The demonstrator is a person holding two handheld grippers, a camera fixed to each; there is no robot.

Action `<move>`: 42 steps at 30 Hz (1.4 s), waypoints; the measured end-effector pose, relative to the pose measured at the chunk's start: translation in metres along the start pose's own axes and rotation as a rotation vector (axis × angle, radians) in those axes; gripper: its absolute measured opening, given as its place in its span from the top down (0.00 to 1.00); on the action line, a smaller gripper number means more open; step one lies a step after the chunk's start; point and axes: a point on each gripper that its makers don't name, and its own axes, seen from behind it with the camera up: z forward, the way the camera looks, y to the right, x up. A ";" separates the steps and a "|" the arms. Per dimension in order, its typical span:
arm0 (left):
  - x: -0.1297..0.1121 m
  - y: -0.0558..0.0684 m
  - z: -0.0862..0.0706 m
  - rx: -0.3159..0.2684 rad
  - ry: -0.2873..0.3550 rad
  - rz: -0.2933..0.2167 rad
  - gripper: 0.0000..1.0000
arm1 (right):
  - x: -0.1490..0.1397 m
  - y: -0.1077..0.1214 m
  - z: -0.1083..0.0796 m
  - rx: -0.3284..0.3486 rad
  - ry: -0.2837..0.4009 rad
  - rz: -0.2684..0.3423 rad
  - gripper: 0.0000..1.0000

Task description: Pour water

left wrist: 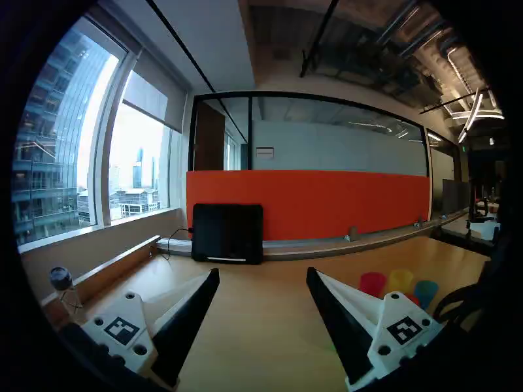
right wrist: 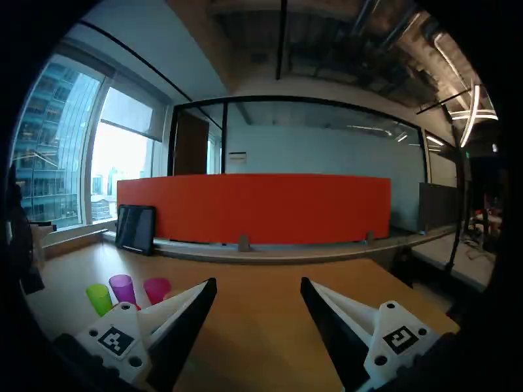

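Observation:
Several coloured plastic cups stand in a cluster on the wooden table. In the left gripper view a red cup (left wrist: 372, 283), a yellow cup (left wrist: 400, 281) and a teal cup (left wrist: 425, 291) sit past the right finger. The right gripper view has a green cup (right wrist: 99, 298), a purple cup (right wrist: 122, 289) and a pink cup (right wrist: 156, 289) at lower left, partly behind the left finger. My left gripper (left wrist: 261, 277) is open above bare table. So is my right gripper (right wrist: 258, 287), holding nothing.
A black tablet (left wrist: 227, 233) leans against the orange divider (left wrist: 307, 202) at the table's (left wrist: 261, 326) far edge, with a cable beside it. Windows and a ledge run along the left. A small black object on a stand (left wrist: 61, 281) sits at the left.

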 end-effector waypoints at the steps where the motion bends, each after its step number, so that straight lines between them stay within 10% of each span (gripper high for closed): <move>1: 0.006 0.000 0.001 -0.002 0.000 0.001 0.01 | 0.006 0.000 0.001 0.004 -0.002 -0.004 0.01; 21: 0.109 0.017 0.018 -0.152 0.002 -0.020 0.01 | 0.109 -0.003 0.010 0.067 0.025 -0.014 0.01; 42: 0.112 0.071 0.011 -0.423 -0.027 0.006 0.01 | 0.123 -0.054 -0.003 0.381 0.007 -0.010 0.01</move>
